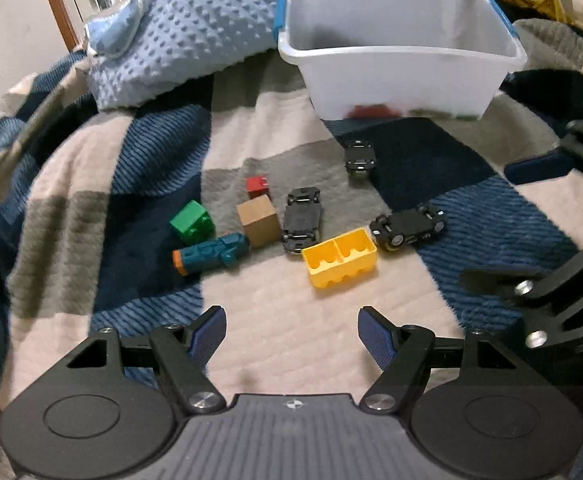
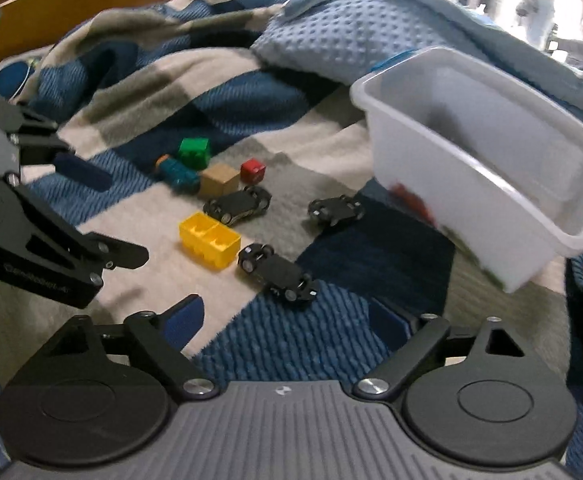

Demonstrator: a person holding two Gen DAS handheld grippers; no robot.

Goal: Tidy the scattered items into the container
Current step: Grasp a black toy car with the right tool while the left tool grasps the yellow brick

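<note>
A white plastic bin [image 1: 407, 80] with blue handles stands at the back of the checked blanket [image 1: 271, 340], with a few toys showing through its wall. In front lie three black toy cars [image 1: 302, 220] [image 1: 409, 227] [image 1: 358, 156], a yellow brick [image 1: 341, 258], a tan wooden cube [image 1: 258, 220], a small red cube [image 1: 257, 186], a green brick [image 1: 191, 222] and a teal toy [image 1: 211, 254]. My left gripper [image 1: 291, 334] is open and empty, short of the yellow brick. My right gripper [image 2: 287, 322] is open and empty, just short of the nearest car [image 2: 277, 272]. The bin [image 2: 475, 168] is to its right.
A dotted light-blue blanket [image 1: 195, 40] is heaped behind the toys. A wooden bed frame [image 2: 71, 0] rises at the far left of the right wrist view. The right gripper's arm [image 1: 563, 292] stands at the left wrist view's right edge.
</note>
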